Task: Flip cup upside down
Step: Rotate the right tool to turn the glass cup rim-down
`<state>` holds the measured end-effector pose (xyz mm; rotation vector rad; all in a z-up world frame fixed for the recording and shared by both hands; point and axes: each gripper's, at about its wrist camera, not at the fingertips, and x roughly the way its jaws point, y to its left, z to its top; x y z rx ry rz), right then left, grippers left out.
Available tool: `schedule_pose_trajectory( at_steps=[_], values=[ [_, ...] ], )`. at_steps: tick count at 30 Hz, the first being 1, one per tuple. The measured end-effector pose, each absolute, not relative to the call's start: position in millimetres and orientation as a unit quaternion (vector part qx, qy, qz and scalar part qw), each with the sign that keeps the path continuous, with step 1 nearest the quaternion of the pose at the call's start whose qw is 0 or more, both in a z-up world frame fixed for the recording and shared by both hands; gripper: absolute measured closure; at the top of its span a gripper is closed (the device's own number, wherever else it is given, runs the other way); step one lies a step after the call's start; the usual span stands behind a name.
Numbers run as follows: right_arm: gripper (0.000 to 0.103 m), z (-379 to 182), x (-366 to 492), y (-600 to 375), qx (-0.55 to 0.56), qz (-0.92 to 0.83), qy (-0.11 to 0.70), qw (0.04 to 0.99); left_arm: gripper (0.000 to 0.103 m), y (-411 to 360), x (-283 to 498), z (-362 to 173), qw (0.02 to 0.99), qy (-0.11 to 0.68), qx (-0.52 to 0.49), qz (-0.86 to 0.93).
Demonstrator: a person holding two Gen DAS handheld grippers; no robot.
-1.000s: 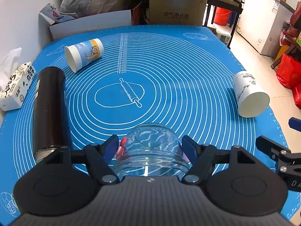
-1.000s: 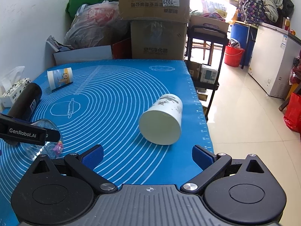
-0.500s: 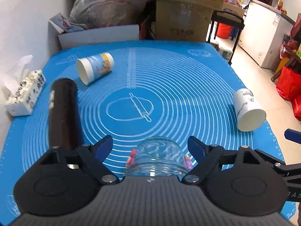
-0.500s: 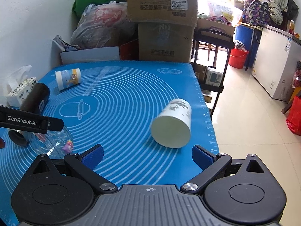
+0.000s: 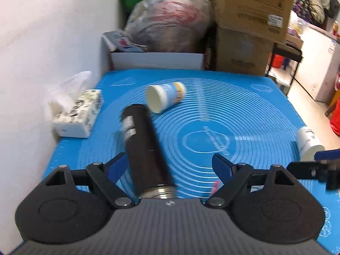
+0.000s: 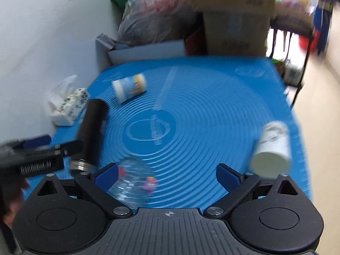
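A clear glass cup [image 6: 131, 180] stands mouth-down on the blue mat [image 6: 212, 110], near the front left, just ahead of my right gripper's left finger. My right gripper [image 6: 167, 173] is open and empty above the mat's front edge. My left gripper [image 5: 167, 165] is open and empty, over the open end of a black flask [image 5: 144, 146] that lies on its side. The left gripper also shows in the right wrist view [image 6: 38, 155]. The glass cup is hidden in the left wrist view, apart from a pink bit beside the right finger.
A blue-and-white paper cup [image 5: 164, 98] lies on its side at the back. A white paper cup [image 6: 272, 148] lies on its side at the right edge. A tissue box [image 5: 78, 112] sits by the left wall. Boxes and bags [image 5: 250, 31] stand behind the table.
My left gripper has let go of the glass cup, pulled back and swung left toward the black flask. My right gripper has moved left and now looks over the mat's centre.
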<state>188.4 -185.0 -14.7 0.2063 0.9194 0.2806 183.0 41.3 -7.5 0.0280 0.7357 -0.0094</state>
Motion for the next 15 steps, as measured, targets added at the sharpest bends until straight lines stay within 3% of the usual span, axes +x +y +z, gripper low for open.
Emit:
schedule_pose_trajectory(
  at_steps=[6,15],
  values=[
    [0.016,-28.3,231.5,-160.3,0.158,0.151,0.533,0.817,0.017,73.2,183.3,-16.8,0.932,0.363,0.006,0.009],
    [0.018,-71.2,276.8,-123.9,0.212,0.14,0.633,0.731,0.017,105.5,187.1,-30.6,0.929,0.369,-0.016,0.011]
  ],
)
